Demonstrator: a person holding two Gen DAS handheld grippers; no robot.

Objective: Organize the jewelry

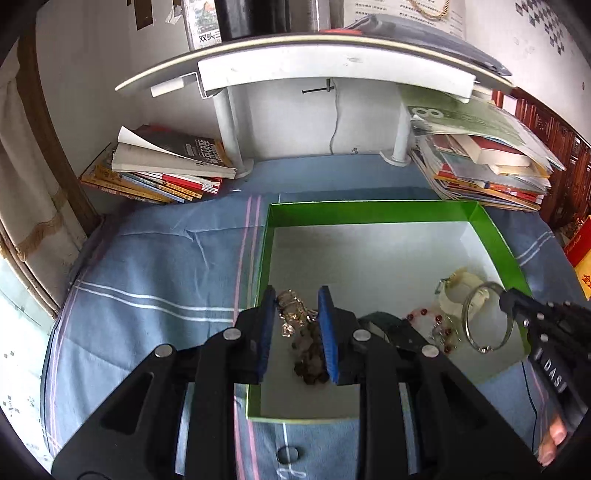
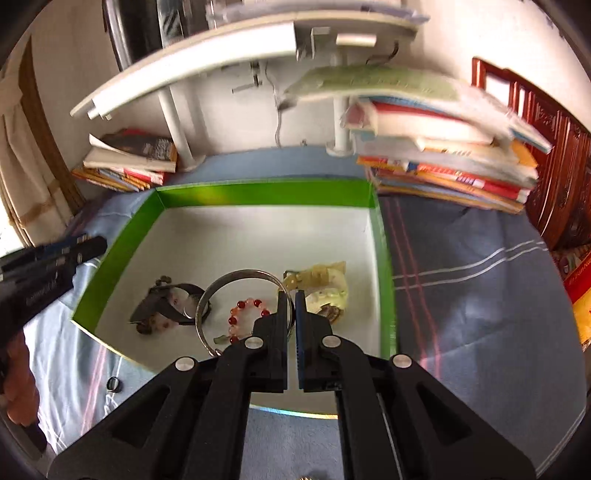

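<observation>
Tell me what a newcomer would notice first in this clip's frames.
The green box with a white floor sits on a blue striped cloth and dominates both views. The right hand-held gripper pinches a silver bangle over the box floor, above a red bead bracelet. The left hand-held gripper stands open around a dangling tangle of gold chain and dark beads at the box's left wall.

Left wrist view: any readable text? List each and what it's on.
"DAS": right gripper body.
"双头": printed box on the top shelf.
"8": green booklet on the right stack.
Book cover, wall paper, red box: too small or blurred.
</observation>
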